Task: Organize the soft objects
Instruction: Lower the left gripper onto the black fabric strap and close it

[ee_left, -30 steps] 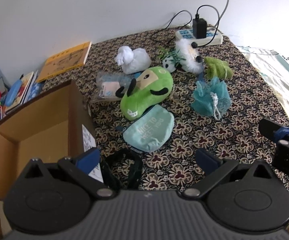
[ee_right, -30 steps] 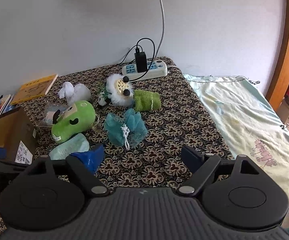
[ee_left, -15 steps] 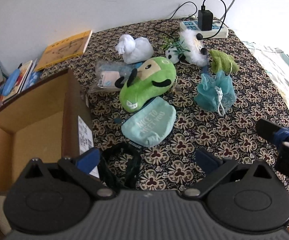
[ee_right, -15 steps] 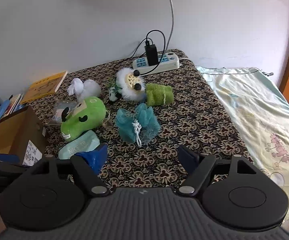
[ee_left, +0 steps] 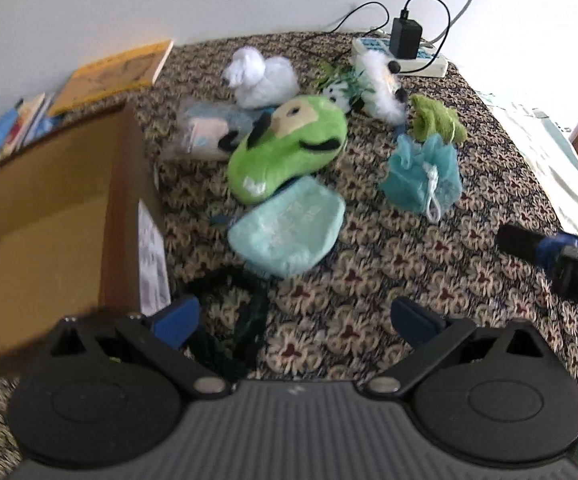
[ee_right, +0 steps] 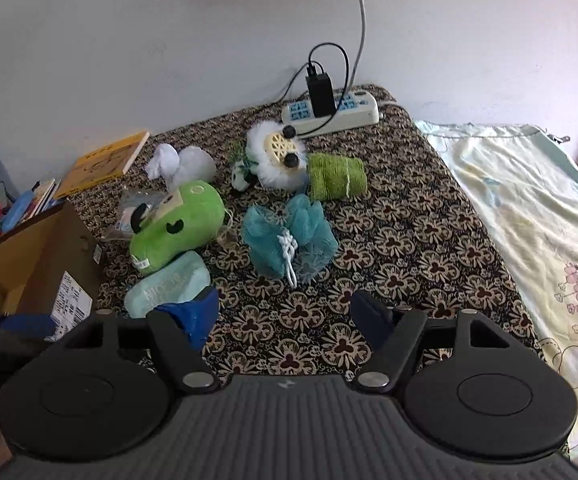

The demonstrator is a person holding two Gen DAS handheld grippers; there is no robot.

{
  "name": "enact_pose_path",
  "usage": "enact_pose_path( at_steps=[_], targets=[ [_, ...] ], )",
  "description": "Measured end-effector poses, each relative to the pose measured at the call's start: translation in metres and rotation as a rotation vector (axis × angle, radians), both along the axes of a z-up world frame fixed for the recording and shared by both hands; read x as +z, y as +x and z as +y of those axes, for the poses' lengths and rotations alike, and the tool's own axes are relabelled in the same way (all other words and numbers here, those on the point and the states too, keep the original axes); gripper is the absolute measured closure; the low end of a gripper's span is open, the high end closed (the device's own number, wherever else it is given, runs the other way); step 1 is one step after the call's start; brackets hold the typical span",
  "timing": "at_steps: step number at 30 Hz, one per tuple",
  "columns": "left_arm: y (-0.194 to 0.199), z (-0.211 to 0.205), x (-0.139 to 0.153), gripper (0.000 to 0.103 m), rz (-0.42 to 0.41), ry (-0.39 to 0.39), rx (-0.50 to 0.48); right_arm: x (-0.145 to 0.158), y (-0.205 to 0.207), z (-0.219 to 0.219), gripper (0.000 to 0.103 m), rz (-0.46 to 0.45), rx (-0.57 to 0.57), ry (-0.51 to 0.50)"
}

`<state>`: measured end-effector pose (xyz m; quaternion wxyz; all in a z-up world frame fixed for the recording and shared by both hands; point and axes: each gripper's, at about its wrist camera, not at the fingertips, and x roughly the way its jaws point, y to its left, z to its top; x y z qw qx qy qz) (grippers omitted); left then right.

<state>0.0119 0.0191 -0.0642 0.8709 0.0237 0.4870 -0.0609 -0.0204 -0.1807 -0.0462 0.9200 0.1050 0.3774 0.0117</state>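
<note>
Soft things lie on a patterned cloth: a green plush (ee_left: 289, 144) (ee_right: 179, 224), a mint pouch (ee_left: 289, 228) (ee_right: 169, 286), a teal mesh sponge (ee_left: 423, 178) (ee_right: 289, 236), a green towel roll (ee_right: 337, 176), a white fluffy toy (ee_right: 277, 156), a white bundle (ee_left: 261, 76). An open cardboard box (ee_left: 49, 208) (ee_right: 29, 264) stands at the left. My left gripper (ee_left: 295, 318) is open over a dark strap (ee_left: 245, 320), with nothing between its fingers. My right gripper (ee_right: 285, 314) is open above bare cloth, jaws closing on nothing.
A power strip (ee_right: 331, 112) with a plugged charger sits at the back by the wall. A yellow book (ee_right: 103, 162) and stacked books (ee_left: 17, 124) lie at the left. A pale sheet (ee_right: 529, 220) covers the right side. A clear packet (ee_left: 205, 136) lies beside the plush.
Both grippers have sunk and come forward, so the toys look larger. The right gripper's jaws have narrowed somewhat. No object on the cloth has moved.
</note>
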Motion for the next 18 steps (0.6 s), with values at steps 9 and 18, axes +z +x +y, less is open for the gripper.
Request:
enact_pose_path(
  at_steps=[9,18],
  targets=[
    [-0.012,0.038,-0.022,0.002,0.019,-0.091,0.070,-0.017,0.013,0.004,0.052,0.023,0.116,0.041],
    [-0.016,0.058,-0.038,0.003,-0.003,-0.156,0.116,-0.035,0.048,0.034,0.067,0.127,0.323,0.238]
  ],
)
